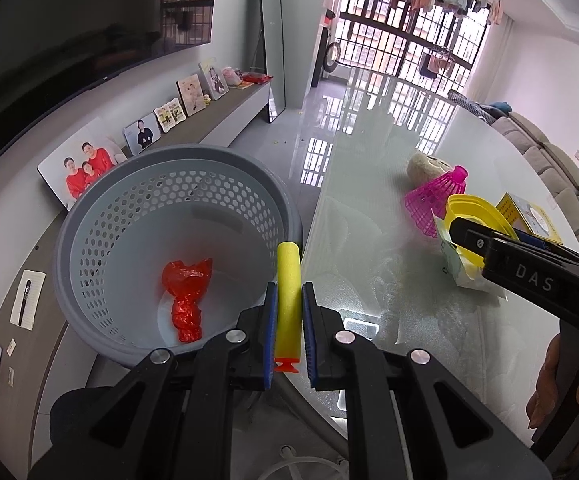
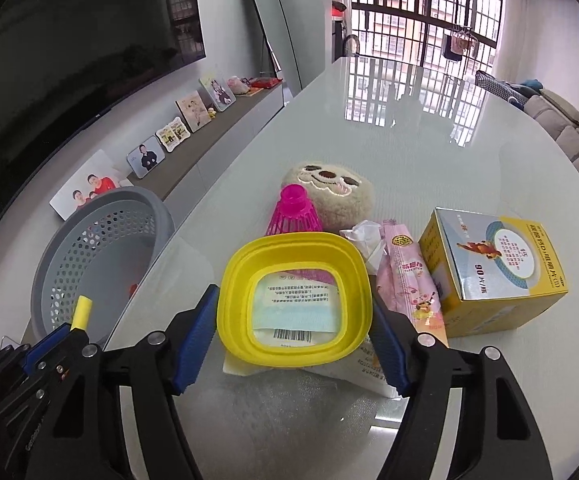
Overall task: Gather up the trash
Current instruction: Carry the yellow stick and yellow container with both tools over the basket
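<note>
- Left gripper (image 1: pixel 289 316) — pads pressed against a yellow foam dart (image 1: pixel 288 300), held at mid-length; the dart's long axis runs forward along the fingers, its orange suction tip (image 1: pixel 286 366) toward the camera.
- Key relation: the grey perforated basket (image 1: pixel 89 216) sits off the table's left edge, ahead and to the left of the left gripper. The dart's free end overlaps the basket's near rim in the left wrist view, so a short leftward shift would likely bring it over the opening.
- Basket contents: a crumpled red wrapper (image 1: pixel 185 300) lies on the bottom.
- Right gripper (image 2: pixel 293 320) — fingers spread wide on either side of a yellow square lid (image 2: pixel 293 300), not visibly touching it; the lid rests on a white packet (image 2: pixel 353 364) on the glass table (image 2: pixel 409 140).
- Further out: a pink shuttlecock (image 2: pixel 293 216), a plush toy (image 2: pixel 329 188), a tissue (image 2: pixel 363 236), a pink sachet (image 2: pixel 409 280) and a yellow box (image 2: pixel 493 268).
- Nearer hand: the left, judged best placed for the drop.
</note>
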A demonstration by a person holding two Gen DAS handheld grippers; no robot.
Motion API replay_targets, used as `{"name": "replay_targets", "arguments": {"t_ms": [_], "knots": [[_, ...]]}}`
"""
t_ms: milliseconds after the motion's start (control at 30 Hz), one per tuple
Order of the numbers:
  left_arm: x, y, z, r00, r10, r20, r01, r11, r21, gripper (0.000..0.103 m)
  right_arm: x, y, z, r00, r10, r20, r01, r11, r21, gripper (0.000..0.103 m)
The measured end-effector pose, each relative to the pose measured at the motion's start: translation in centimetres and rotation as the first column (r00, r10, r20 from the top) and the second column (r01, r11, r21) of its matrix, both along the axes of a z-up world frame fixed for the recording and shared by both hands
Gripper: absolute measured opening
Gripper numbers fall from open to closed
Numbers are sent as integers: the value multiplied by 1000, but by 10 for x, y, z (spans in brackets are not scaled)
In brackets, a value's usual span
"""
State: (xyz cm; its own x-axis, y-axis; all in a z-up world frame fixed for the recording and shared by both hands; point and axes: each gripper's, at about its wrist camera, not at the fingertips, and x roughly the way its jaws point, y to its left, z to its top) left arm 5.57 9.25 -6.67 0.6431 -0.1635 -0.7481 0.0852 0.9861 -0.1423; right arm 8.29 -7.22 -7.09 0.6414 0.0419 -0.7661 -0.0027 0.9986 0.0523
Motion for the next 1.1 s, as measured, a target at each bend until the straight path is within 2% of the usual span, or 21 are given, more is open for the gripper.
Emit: {"name": "replay_targets", "arguments": {"t_ms": [267,500,833,1100], "knots": [[-5,16,11,998,56,23,-57,998,23,13,-13,13,17,997,71,25,-72,997,7,68],[-8,46,17,989,143,28,-144,988,54,13,-12,47,25,984,172,40,-173,985,6,68],[-7,95,17,971,240,15,-241,968,76,13,4,108,17,933,358,21,-359,932,46,68],[10,131,-6,960,274,-50,-271,961,50,13,27,146,-5,893,449,-30,-446,892,71,68]]}}
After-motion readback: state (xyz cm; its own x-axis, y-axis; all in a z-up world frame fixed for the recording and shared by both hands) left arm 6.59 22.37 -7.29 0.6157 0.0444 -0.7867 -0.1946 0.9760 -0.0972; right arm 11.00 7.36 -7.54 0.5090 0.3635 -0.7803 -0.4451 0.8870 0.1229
